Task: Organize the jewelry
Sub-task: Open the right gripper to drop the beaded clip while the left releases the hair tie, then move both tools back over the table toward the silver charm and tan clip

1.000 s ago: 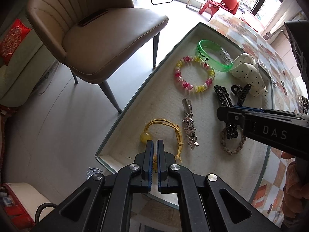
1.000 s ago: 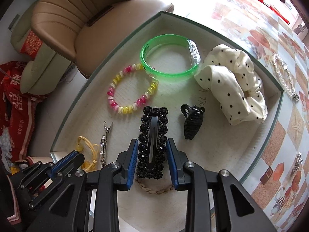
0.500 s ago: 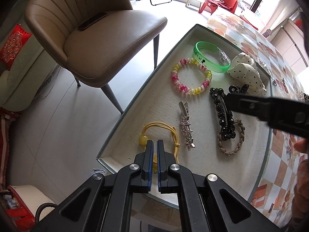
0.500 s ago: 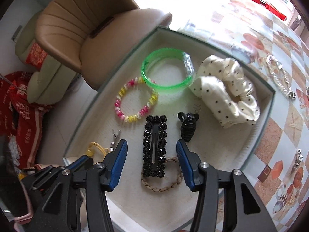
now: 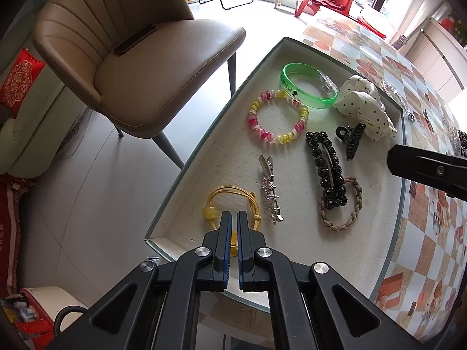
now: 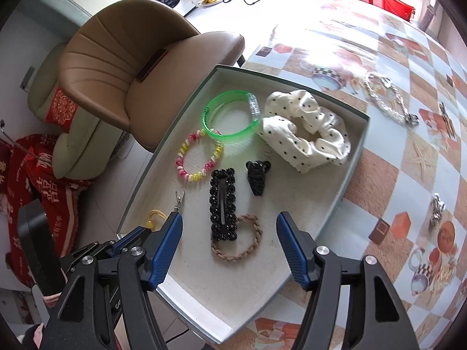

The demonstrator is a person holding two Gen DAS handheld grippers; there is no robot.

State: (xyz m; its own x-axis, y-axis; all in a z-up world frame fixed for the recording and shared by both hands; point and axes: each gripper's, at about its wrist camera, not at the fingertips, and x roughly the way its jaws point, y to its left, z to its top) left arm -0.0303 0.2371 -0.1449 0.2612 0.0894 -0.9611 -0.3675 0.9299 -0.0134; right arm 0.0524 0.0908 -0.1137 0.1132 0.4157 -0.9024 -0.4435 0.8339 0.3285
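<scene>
Jewelry pieces are lying in a shallow cream-lined rectangular tray point(image 6: 354, 157) at the edge of the tile-patterned worktop point(image 6: 414, 157). A black beaded rectangular hair clip point(image 6: 223, 204) is resting flat near the tray's middle, its lower end overlapping a braided tan hair tie point(image 6: 248, 248); a small black claw clip point(image 6: 256, 176) is sitting just beside it. The right tool point(image 6: 229, 243) is hovering above the beaded clip with its jaws spread wide and holding nothing. The left tool point(image 5: 234, 224) is waiting with jaws nearly closed, empty, over a yellow cord bracelet point(image 5: 233, 198). Judged from this layout, a placement is finishing. Loose pieces are lying outside the tray, among them a silver chain bracelet point(image 6: 388, 100); the next move is calling for reaching one.
</scene>
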